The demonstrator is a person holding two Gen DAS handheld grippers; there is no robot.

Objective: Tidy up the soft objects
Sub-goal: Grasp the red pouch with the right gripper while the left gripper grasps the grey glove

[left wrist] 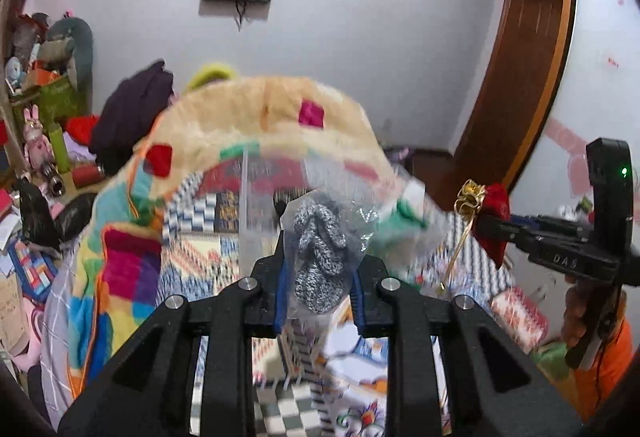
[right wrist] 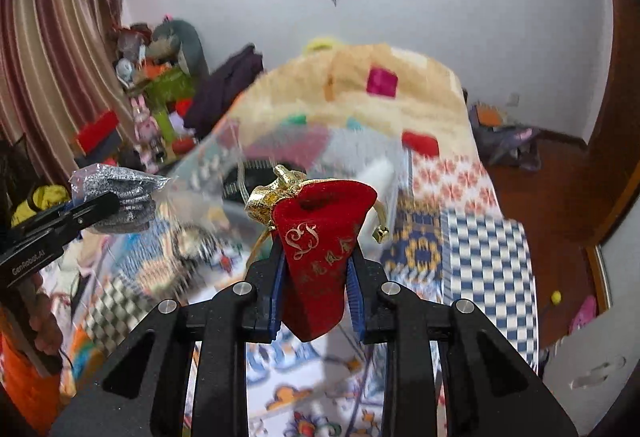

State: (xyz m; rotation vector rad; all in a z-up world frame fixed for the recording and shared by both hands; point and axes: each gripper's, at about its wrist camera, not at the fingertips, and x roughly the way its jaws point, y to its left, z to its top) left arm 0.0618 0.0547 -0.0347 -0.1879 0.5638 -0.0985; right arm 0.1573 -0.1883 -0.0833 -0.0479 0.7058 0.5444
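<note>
My left gripper (left wrist: 320, 269) is shut on a grey knitted item in a clear plastic bag (left wrist: 318, 253), held up above the bed; it also shows in the right wrist view (right wrist: 120, 197) at the left. My right gripper (right wrist: 316, 277) is shut on a red velvet pouch (right wrist: 320, 257) with gold lettering and a gold drawstring top; the pouch also shows in the left wrist view (left wrist: 494, 213) at the right. A clear plastic bag or box (right wrist: 248, 165) hangs blurred between the two grippers.
A bed with a patterned patchwork cover (right wrist: 460, 237) lies below. A cream blanket with coloured squares (left wrist: 256, 117) is heaped at its far end. A cluttered shelf with toys (right wrist: 152, 85) stands at left, a wooden door frame (left wrist: 516, 77) at right.
</note>
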